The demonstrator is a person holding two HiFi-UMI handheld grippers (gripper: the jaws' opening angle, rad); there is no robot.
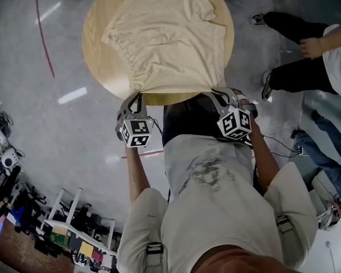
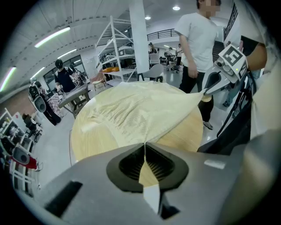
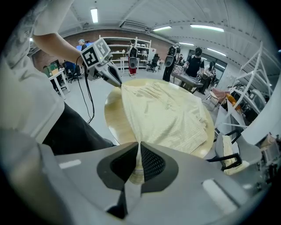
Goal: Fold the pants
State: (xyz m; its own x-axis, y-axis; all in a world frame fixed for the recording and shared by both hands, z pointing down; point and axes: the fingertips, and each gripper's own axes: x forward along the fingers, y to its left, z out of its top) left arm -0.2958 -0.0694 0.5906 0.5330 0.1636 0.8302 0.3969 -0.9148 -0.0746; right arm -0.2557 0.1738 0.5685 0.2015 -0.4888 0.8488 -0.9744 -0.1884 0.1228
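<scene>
The pale yellow pants [image 1: 165,42] lie spread flat on the round wooden worktop [image 1: 94,43], with the near edge overhanging toward the person. The left tongs [image 1: 138,98] are clamped shut on one near corner of the fabric. The right tongs [image 1: 217,93] are clamped shut on the other. The cloth between them is taut. Status: early stage. Both corners are secured, but no fold is visible yet, so all folds remain to be made.
</scene>
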